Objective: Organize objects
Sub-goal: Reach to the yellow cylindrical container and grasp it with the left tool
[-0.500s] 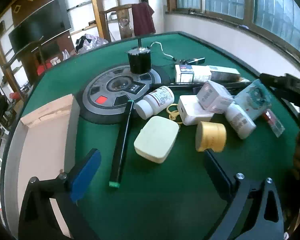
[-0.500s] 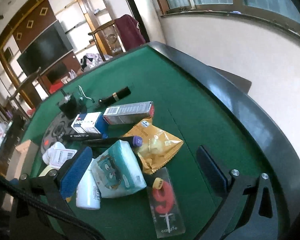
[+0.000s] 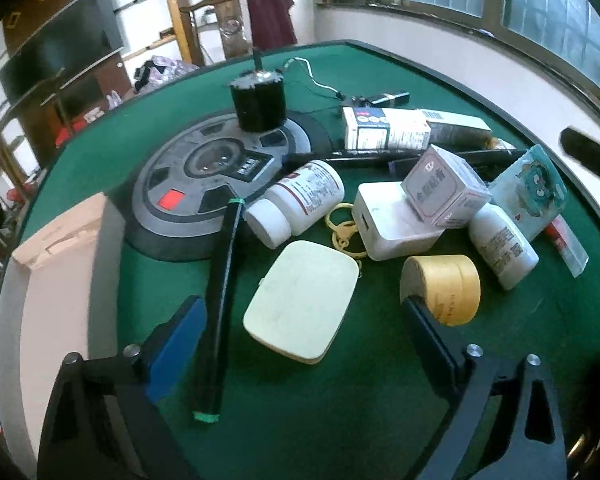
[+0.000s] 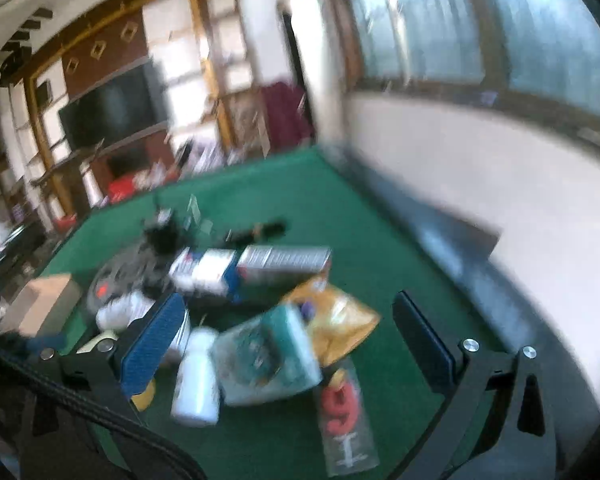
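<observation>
A green felt table (image 3: 340, 420) is crowded with small household objects. The left gripper (image 3: 300, 332) hangs tilted down over the near part of the pile, its jaws spread wide and holding nothing. Between its fingers lies a cream rounded case (image 3: 302, 300), flat on the felt, its longer side running from near left to far right. Just inside the left finger (image 3: 175, 344) lies a long black pen-like stick with green ends (image 3: 219, 304), its long axis running away from the gripper and leaning slightly right; whether it touches the blue pad cannot be told. At the tip of the right finger (image 3: 428, 332) a yellow tape roll (image 3: 444, 288) lies on its side, very close or touching.

Beyond the case, a white pill bottle (image 3: 300, 202) lies on its side with the cap pointing near left, beside a yellow clip ring (image 3: 342, 226), a white charger block (image 3: 392, 220) with a small grey box (image 3: 444, 188) tilted on it, and a second white bottle (image 3: 504, 250) to the right. Left of the gripper sits an open pale cardboard box (image 3: 55, 280); nothing shows inside it.

The right wrist view is blurred. The right gripper (image 4: 291, 344) is also wide open and empty, above a teal packet (image 4: 267, 356), a yellow snack bag (image 4: 340, 324) and a red number nine candle pack (image 4: 346, 408).
</observation>
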Available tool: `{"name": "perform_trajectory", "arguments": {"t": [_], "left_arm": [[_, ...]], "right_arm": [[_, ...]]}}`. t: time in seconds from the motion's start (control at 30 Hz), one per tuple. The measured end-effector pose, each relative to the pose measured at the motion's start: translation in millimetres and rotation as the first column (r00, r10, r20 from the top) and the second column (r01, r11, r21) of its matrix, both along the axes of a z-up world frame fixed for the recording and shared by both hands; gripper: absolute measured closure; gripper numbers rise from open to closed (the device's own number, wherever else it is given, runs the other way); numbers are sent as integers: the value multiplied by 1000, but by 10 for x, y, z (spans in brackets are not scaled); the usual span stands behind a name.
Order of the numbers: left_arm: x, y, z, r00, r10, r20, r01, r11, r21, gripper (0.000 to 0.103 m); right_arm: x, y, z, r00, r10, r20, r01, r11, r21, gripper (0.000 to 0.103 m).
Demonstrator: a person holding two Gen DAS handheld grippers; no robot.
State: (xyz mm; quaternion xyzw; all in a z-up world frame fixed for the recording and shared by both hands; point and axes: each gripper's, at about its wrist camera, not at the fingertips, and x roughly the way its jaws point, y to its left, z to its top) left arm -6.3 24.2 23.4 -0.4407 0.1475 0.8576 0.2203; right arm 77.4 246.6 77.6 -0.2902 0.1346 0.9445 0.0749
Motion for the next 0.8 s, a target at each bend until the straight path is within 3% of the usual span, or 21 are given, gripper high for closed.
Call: {"name": "perform_trajectory", "arguments": {"t": [0.07,0.13,0.2,0.37,0.57,0.67,0.73,0.8], "left_arm": [[-30,19,-16,1000,-23,15,24,1000,-6,24],[-58,28,-38,997,-49,60,49,999,-1,52],[-86,11,-71,993,-58,103,56,998,21,58],[-96,-19,-68,994,-46,101,43,998,39,58],[-117,7,-24,995,-11,95,11,1000,8,56],[-19,-102,198,997,4,71,-9,997,77,54],[62,-140,316,998,-2,60,-7,990,139,43],[161,-114,389,999,-18,51,8,982,186,41]], "right_arm": [[-2,15,-4,1000,-5,4,5,1000,-2,0],[29,15,7,1000,-16,-8,16,1000,8,0],[18,16,-7,1000,-21,0,21,1000,12,0],[-7,45,-49,999,-33,28,34,999,-6,0],[-2,61,-52,999,-43,27,43,999,-6,0],[-9,85,-67,998,-44,35,45,999,-20,0],[-25,113,-90,998,-43,46,45,998,-38,0],[-40,133,-108,998,-42,56,45,998,-50,0]]}}
